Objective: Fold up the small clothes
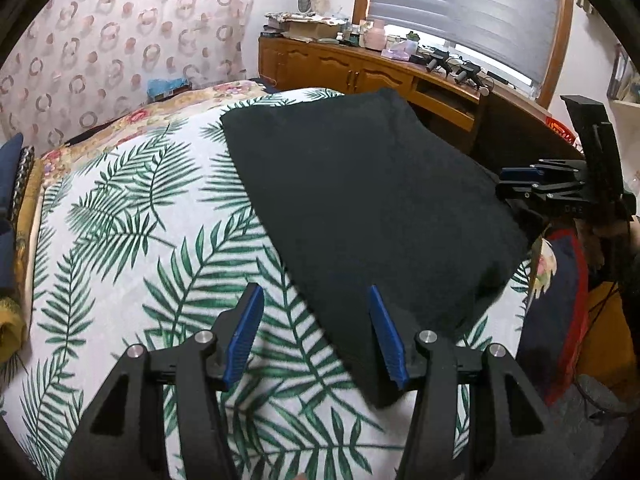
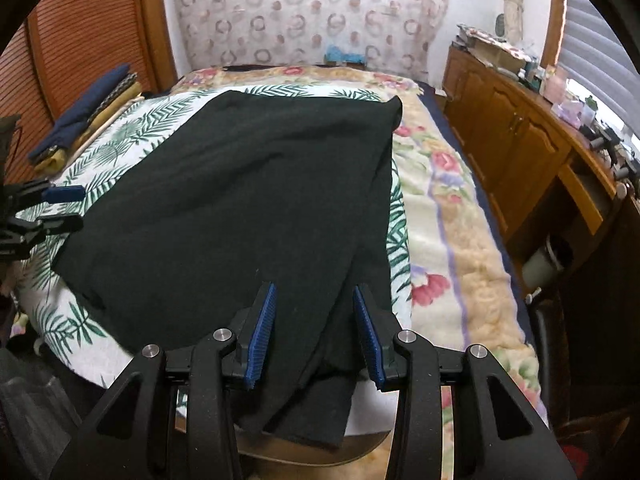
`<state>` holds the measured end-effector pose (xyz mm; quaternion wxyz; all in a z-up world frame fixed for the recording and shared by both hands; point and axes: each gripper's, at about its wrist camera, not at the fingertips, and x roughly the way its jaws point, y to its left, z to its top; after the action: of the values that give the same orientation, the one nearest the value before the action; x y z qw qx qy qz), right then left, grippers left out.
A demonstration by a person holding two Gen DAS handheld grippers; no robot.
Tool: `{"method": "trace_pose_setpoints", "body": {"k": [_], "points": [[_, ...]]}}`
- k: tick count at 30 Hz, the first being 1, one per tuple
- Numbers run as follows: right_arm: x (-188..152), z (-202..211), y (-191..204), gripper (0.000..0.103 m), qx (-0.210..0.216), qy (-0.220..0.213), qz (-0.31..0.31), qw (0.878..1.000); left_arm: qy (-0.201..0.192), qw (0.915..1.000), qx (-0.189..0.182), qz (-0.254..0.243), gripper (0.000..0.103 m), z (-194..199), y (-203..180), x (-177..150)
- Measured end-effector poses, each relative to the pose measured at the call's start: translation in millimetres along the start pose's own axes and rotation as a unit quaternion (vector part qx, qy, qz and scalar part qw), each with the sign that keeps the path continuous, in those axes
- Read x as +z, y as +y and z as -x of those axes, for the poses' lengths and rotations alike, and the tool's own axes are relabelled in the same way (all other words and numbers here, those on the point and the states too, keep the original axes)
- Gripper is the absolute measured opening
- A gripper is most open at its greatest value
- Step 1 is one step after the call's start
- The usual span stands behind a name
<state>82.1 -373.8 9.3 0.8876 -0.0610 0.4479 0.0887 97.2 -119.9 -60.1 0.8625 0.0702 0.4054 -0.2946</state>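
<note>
A black garment (image 1: 368, 200) lies spread flat on a palm-leaf print cloth (image 1: 140, 208) over the bed. My left gripper (image 1: 314, 289) hovers open over the garment's near left edge, its right pad above the black fabric and its left pad above the print. Nothing sits between its pads. In the right wrist view the garment (image 2: 240, 200) has a folded strip along its right side, with its near end hanging over the bed's edge. My right gripper (image 2: 314, 287) stands open just above that strip, holding nothing. Each gripper shows in the other's view: right gripper (image 1: 502, 184), left gripper (image 2: 81, 207).
A stack of folded navy and yellow clothes (image 2: 88, 112) lies at the bed's far left. A floral blanket (image 2: 452, 220) covers the bed's right side. A wooden cabinet (image 2: 520, 128) cluttered with small items runs along the right wall under a window with blinds (image 1: 460, 8).
</note>
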Motion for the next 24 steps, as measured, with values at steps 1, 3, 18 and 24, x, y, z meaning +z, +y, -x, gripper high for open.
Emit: {"method": "trace_pose_setpoints", "body": {"k": [1,3,18,24], "points": [[-0.6,0.9,0.7,0.040,-0.001,-0.004,-0.002,1.000,0.002,1.0000,-0.001,0.001,0.053,0.0,0.0,-1.2],[0.3,1.2,3.1,0.040,0.004,-0.010,-0.006,1.000,0.005,1.0000,-0.001,0.003,0.053,-0.1,0.2,-2.8],[4.6,-2.8,31.8,0.040,0.009,-0.024,0.023,0.999,0.027,0.9995,-0.014,-0.006,0.053,-8.0,-14.0,-12.9],[2.9,-3.9,39.6,0.041,0.015,-0.024,0.030,0.999,0.028,0.9994,-0.020,-0.004,0.053,-8.9,-16.0,-12.9]]}}
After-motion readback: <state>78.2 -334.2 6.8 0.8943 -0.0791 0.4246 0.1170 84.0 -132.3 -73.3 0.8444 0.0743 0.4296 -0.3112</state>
